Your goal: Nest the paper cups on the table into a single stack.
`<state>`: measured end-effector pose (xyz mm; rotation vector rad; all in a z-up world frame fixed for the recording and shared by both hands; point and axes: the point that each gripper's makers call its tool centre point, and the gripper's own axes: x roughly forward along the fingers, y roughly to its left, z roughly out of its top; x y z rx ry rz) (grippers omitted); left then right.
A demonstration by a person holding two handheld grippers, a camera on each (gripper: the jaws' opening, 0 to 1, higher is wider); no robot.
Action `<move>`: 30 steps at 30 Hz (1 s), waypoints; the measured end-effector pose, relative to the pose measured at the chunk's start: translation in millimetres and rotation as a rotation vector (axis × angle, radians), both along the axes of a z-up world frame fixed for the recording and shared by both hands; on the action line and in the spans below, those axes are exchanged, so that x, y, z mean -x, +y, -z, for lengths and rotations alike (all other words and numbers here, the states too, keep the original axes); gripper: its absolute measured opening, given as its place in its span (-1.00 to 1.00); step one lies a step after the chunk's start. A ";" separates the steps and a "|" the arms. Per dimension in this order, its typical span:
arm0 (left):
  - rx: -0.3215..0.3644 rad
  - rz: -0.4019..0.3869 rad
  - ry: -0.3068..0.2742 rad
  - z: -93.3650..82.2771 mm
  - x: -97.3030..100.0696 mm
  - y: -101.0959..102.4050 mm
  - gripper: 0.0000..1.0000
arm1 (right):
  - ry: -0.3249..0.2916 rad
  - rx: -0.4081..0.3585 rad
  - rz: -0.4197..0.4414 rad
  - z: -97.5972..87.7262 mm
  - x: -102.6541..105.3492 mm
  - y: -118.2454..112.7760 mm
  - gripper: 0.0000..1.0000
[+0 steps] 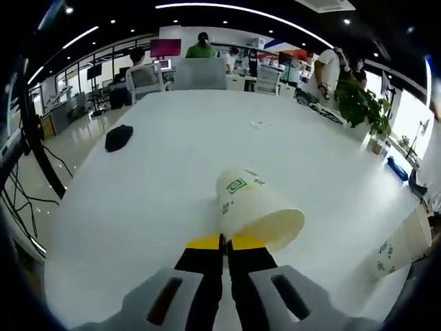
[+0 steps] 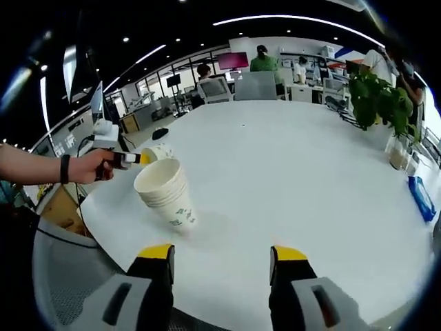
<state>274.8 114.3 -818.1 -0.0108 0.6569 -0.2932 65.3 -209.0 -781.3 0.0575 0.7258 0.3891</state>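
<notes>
Here the left gripper is clenched on the rim of a single paper cup, carried on its side so it can drop into the stack of cups. The right gripper is released, holding nothing, near the stack. A black object and a potted plant stand well apart, obstructing nothing.

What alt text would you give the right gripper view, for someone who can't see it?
A stack of nested paper cups lies tilted on the white table, ahead of the open right gripper. At left, a hand brings the left gripper with another paper cup toward the stack's mouth.
</notes>
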 end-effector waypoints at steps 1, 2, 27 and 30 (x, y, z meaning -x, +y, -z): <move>-0.005 0.003 -0.005 0.0 -1.9 0.8 -1.00 | -0.001 -0.002 0.001 -0.2 0.0 -0.1 0.10; -0.008 0.005 -0.006 -0.4 -1.6 1.1 -1.00 | -0.001 -0.003 0.001 -1.0 0.1 0.2 0.10; -0.052 0.092 -0.140 -66.3 25.0 -14.4 -1.00 | -0.050 -0.007 0.003 -9.6 -3.8 0.2 0.10; -0.060 0.114 -0.157 -80.5 30.9 -22.0 -1.00 | -0.059 -0.006 0.001 -10.4 -5.0 0.8 0.10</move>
